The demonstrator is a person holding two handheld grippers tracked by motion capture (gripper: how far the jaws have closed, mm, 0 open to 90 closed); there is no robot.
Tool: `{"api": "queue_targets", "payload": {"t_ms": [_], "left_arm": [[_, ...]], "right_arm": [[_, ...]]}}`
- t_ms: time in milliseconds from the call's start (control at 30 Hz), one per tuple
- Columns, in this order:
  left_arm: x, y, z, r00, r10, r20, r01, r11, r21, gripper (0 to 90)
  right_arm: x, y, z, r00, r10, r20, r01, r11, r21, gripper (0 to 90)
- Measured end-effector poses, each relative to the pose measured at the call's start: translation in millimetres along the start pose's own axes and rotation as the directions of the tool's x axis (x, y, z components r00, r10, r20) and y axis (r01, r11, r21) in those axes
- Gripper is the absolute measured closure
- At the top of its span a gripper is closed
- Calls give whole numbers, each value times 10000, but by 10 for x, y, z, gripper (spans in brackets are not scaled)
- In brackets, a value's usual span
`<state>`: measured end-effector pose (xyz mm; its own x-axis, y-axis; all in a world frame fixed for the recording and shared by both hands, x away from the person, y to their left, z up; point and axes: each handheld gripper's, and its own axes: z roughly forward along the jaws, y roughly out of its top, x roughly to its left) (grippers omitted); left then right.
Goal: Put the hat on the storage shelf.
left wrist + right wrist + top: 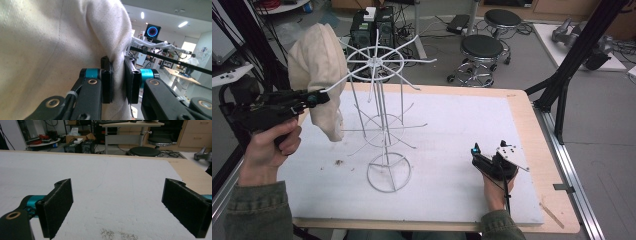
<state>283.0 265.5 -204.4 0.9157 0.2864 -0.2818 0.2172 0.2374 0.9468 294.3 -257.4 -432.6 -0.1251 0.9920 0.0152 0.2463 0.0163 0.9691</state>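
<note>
White mat point(452, 130) on table; 2 stools point(482, 47) behind; left gripper point(117, 75) pinching cloth point(50, 50); right gripper point(117, 202) spread.

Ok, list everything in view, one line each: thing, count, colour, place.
wire rack: 1, white, standing upright left of the table's centre
cloth: 1, cream, held up at the rack's top left
table: 1, wood edge with a white cover
stools: 2, black, on the floor beyond the table
left gripper: 1, black, raised, clamped on a fold of the cloth
right gripper: 1, black, low over the table's right, jaws wide apart
</note>
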Motion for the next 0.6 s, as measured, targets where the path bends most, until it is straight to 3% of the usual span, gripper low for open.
{"api": "queue_targets", "payload": {"t_ms": [67,333,400,433,600], "left_arm": [[15,-19,-14,9999,-107,57,107,9999,-71,782],[3,-14,-44,9999,95,-90,-95,10000,-22,711],[-1,-13,-45,9998,123,-132,-124,9999,-81,686],[-2,-13,-46,9998,139,-152,-140,9999,-86,629],[-5,-8,-51,9997,208,-160,-210,9997,-122,585]], "right_arm": [[1,0,0,10000,9,18,-9,10000,-17,91],[1,0,3,10000,-14,5,14,10000,-28,91],[4,0,1,10000,30,-2,-30,10000,-11,91],[3,0,0,10000,12,1,-12,10000,-16,91],[3,1,0,10000,30,-3,-30,10000,-8,91]]}}
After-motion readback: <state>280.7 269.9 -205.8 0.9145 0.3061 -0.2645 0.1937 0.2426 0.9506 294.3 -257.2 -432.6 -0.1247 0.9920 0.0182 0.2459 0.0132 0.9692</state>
